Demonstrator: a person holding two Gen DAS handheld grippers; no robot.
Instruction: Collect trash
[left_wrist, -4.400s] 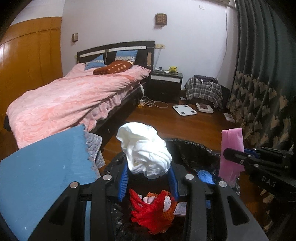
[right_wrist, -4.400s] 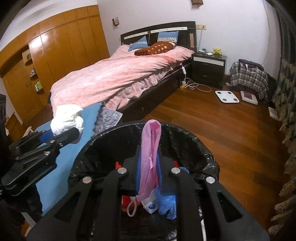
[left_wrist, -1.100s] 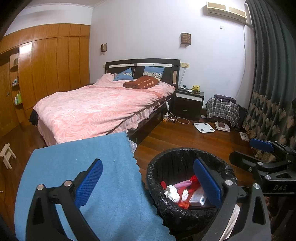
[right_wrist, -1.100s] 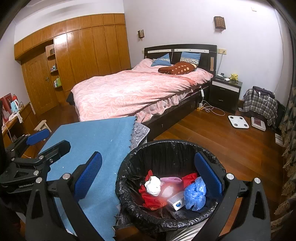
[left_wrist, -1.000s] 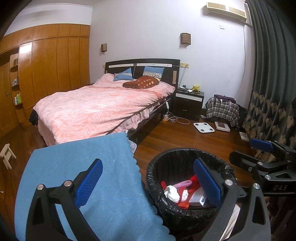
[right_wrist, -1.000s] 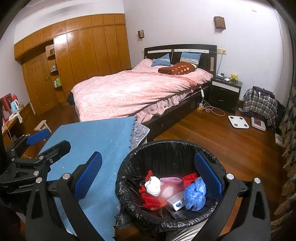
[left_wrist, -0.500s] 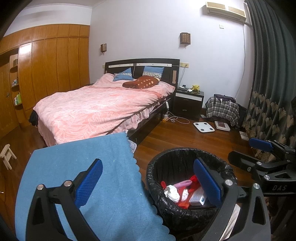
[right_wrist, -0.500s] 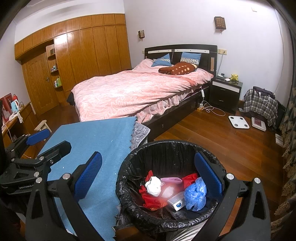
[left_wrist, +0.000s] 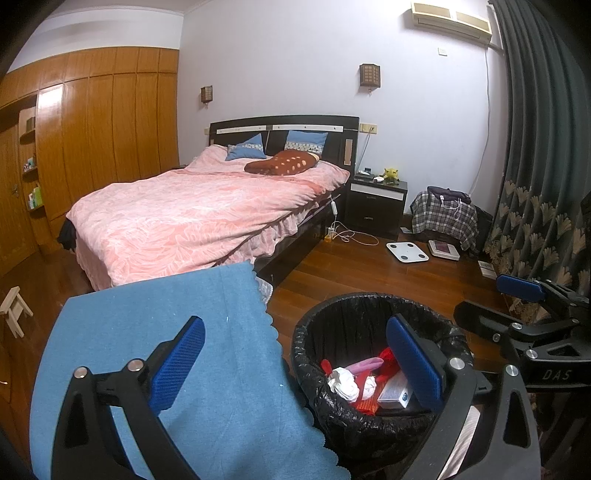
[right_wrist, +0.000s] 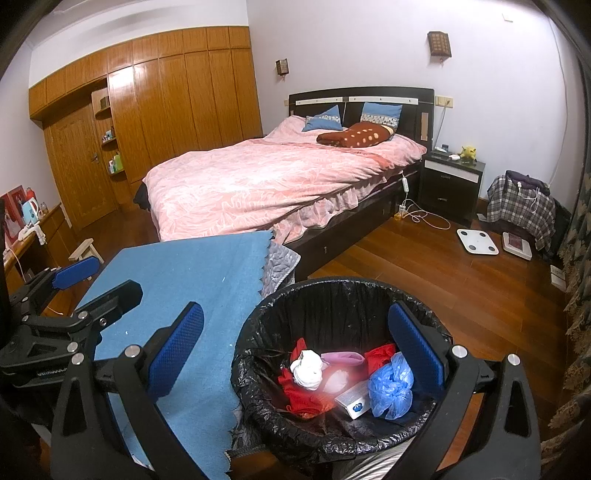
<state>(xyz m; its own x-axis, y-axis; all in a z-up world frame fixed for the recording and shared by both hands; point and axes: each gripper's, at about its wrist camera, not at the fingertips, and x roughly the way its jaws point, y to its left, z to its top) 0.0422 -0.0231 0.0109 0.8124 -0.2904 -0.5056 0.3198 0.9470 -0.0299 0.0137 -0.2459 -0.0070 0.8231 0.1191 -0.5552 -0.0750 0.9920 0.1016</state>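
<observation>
A bin with a black liner (left_wrist: 369, 306) (right_wrist: 332, 291) stands on the wooden floor beside a table with a blue cloth (left_wrist: 166, 332) (right_wrist: 192, 273). Inside the bin lie a white wad (left_wrist: 343, 382) (right_wrist: 306, 369), a pink mesh piece (left_wrist: 364, 365) (right_wrist: 341, 357), red cloth (right_wrist: 299, 398), a blue plastic bag (right_wrist: 391, 384) and a small box (right_wrist: 354, 400). My left gripper (left_wrist: 295, 354) (right_wrist: 98, 284) hangs open and empty over the bin's left side. My right gripper (right_wrist: 295, 343) (left_wrist: 498, 301) is open and empty above the bin.
A bed with a pink cover (right_wrist: 277, 177) fills the middle of the room, with a dark nightstand (right_wrist: 450, 184) beside it. On the floor lie a white scale (right_wrist: 476, 240) and a cable (right_wrist: 424, 218). A patterned curtain (left_wrist: 535, 184) hangs on the right and a wooden wardrobe (right_wrist: 147, 110) stands at the left.
About four seconds ago the left gripper held the white wad and the right the pink mesh; both pieces now lie in the bin, grippers open and raised. Nothing has moved in the last second.
</observation>
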